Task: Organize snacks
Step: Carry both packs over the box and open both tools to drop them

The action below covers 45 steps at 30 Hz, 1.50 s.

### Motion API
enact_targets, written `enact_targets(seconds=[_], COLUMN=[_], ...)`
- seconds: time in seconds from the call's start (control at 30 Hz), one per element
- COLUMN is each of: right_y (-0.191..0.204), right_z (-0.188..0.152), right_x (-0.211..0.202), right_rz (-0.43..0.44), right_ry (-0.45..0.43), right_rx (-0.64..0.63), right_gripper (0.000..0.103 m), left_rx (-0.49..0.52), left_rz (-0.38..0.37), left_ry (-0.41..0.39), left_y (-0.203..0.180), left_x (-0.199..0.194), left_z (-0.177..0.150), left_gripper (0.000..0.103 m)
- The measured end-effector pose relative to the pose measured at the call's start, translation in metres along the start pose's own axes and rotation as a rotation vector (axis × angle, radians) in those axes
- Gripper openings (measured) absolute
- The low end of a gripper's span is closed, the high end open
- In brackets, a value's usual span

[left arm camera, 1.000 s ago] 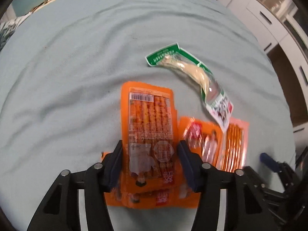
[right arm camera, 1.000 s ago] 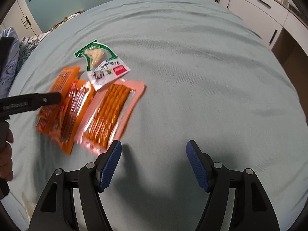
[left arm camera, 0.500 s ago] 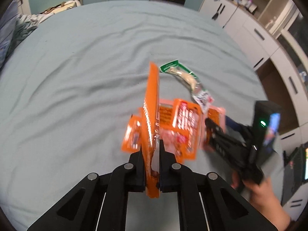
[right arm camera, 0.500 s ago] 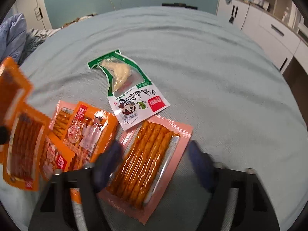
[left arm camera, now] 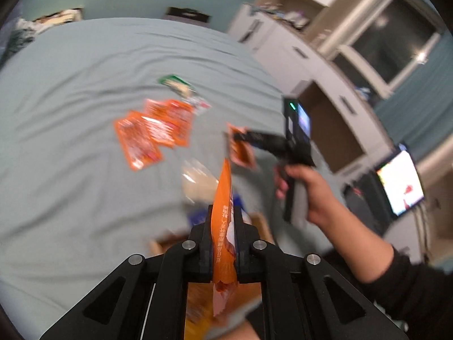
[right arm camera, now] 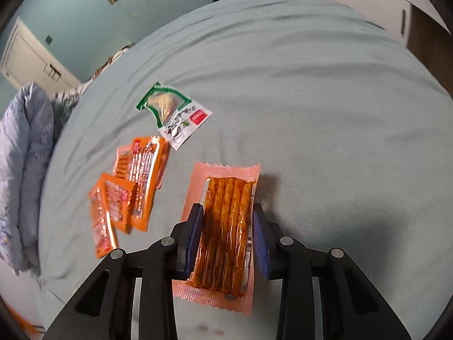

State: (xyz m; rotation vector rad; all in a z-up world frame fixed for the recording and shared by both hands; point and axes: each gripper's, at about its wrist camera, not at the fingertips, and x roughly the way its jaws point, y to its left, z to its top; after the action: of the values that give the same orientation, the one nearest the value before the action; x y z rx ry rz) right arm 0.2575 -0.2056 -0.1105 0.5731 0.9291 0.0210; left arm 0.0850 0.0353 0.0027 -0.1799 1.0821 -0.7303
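My left gripper (left arm camera: 223, 212) is shut on an orange snack packet (left arm camera: 223, 198), which it holds edge-on and lifted off the grey-blue bed (left arm camera: 70, 170). In the right wrist view my right gripper (right arm camera: 228, 226) has its jaws closing. Their blue pads (right arm camera: 260, 240) lie against both long sides of a pink packet of red sticks (right arm camera: 226, 226). A hand (left arm camera: 305, 187) holds that gripper in the left wrist view. Several orange packets (right arm camera: 141, 175) and a green-white packet (right arm camera: 175, 116) lie on the bed beyond.
A bunched quilt (right arm camera: 22, 155) lies at the bed's left side. White cabinets (left arm camera: 311, 56) and a lit screen (left arm camera: 399, 181) stand on the right. A blurred clear wrapper (left arm camera: 198, 184) and a brown edge (left arm camera: 164, 243) show below the left gripper.
My left gripper shut on the orange packet, then lifted it up and back from the pile. The right gripper came over the pink stick packet and narrowed onto it.
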Motion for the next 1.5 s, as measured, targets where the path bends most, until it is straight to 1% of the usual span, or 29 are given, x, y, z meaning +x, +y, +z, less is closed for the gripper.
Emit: enact_targets(seconds=[0.03,0.07,0.1,0.13,0.17,0.2,0.23,0.27,0.3,0.37,0.43,0.47,0.53,0.57,0.63,0.7,0.83,0.87,0.9,0.93,0.97,1.03,1.1,1.17,1.2,1.23,1.33,1.43,1.5], right_y=[-0.002,-0.002,-0.005,-0.007,-0.01,-0.013,-0.012,-0.011,-0.01,-0.009,-0.004,-0.003,0.002,0.004,0.012,0.025,0.063,0.071,0.075,0.076,0.078,0.075,0.064,0.051,0.046,0.04,0.036,0.038,0.043], right_z=[-0.002,-0.006,-0.009,-0.014,-0.018,-0.023,-0.028,-0.031,-0.038,-0.055,-0.079,-0.089,-0.111,-0.115,-0.125,-0.131,-0.14,-0.143,-0.145,-0.145,-0.145,-0.141,-0.136,-0.127,-0.124,-0.118,-0.109,-0.099,-0.097], right_x=[-0.009,-0.021,-0.032,-0.046,-0.057,-0.071,-0.079,-0.093,-0.108,-0.134,-0.155,-0.16,-0.168,-0.168,-0.17,-0.171,-0.174,-0.175,-0.176,-0.178,-0.181,-0.187,-0.195,-0.193,-0.191,-0.186,-0.17,-0.162,-0.158], right_rz=[0.003,0.013,0.027,0.051,0.076,0.119,0.152,0.204,0.255,0.337,0.389,0.4,0.411,0.402,0.372,0.329,0.226,0.209,0.198,0.203,0.212,0.213,0.191,0.152,0.131,0.086,-0.001,-0.025,-0.031], right_ry=[-0.008,-0.02,-0.031,-0.042,-0.049,-0.057,-0.062,-0.072,-0.086,-0.111,-0.114,-0.107,-0.08,-0.071,-0.06,-0.068,-0.112,-0.114,-0.125,-0.142,-0.157,-0.196,-0.234,-0.236,-0.224,-0.19,-0.096,-0.052,-0.031], right_rx=[0.003,0.01,0.022,0.039,0.053,0.074,0.085,0.092,0.088,0.043,-0.02,-0.041,-0.083,-0.103,-0.153,-0.224,-0.388,-0.423,-0.455,-0.463,-0.462,-0.434,-0.366,-0.27,-0.234,-0.195,-0.153,-0.132,-0.138], right_gripper=[0.032,0.032,0.032,0.032,0.032,0.032,0.032,0.032,0.032,0.032,0.032,0.032,0.032,0.032,0.032,0.033,0.039,0.051,0.065,0.07,0.074,0.075,0.075,0.075,0.075,0.075,0.075,0.075,0.075], left_rx=[-0.012,-0.015,-0.001,0.039,0.076,0.079,0.06,0.021,-0.01,-0.046,-0.06,-0.075,-0.11,-0.129,-0.148,-0.154,-0.132,-0.12,-0.107,-0.098,-0.08,-0.056,-0.038,-0.032,-0.033,-0.035,-0.047,-0.065,-0.078], left_rz=[-0.028,-0.011,0.057,0.148,0.233,0.272,0.276,0.248,0.227,0.23,0.262,0.278,0.309,0.329,0.346,0.359,0.391,0.4,0.408,0.412,0.42,0.435,0.447,0.456,0.459,0.461,0.467,0.464,0.442], left_ry=[0.003,0.037,0.104,0.172,0.217,0.229,0.231,0.209,0.17,0.061,-0.028,-0.071,-0.125,-0.147,-0.156,-0.154,-0.124,-0.117,-0.112,-0.109,-0.108,-0.107,-0.099,-0.084,-0.076,-0.068,-0.043,-0.01,0.006], left_y=[0.002,0.005,0.007,0.007,0.009,0.011,0.014,0.017,0.019,0.019,0.022,0.023,0.028,0.031,0.037,0.041,0.041,0.039,0.038,0.037,0.033,0.029,0.028,0.027,0.028,0.029,0.034,0.04,0.045], left_x=[0.007,0.015,0.029,0.043,0.055,0.059,0.058,0.053,0.046,0.027,0.01,0.001,-0.013,-0.018,-0.023,-0.024,-0.015,-0.015,-0.01,-0.009,-0.007,-0.006,-0.004,0.0,0.002,0.004,0.01,0.018,0.023], left_z=[-0.018,-0.029,-0.036,-0.043,-0.047,-0.048,-0.045,-0.04,-0.035,-0.027,-0.02,-0.017,-0.015,-0.016,-0.016,-0.018,-0.02,-0.022,-0.022,-0.022,-0.021,-0.021,-0.02,-0.021,-0.02,-0.02,-0.018,-0.016,-0.013], left_gripper=[0.016,0.017,0.017,0.017,0.021,0.022,0.029,0.04,0.047,0.073,0.078,0.08,0.081,0.081,0.081,0.081,0.081,0.081,0.081,0.081,0.081,0.081,0.081,0.081,0.081,0.081,0.081,0.081,0.081])
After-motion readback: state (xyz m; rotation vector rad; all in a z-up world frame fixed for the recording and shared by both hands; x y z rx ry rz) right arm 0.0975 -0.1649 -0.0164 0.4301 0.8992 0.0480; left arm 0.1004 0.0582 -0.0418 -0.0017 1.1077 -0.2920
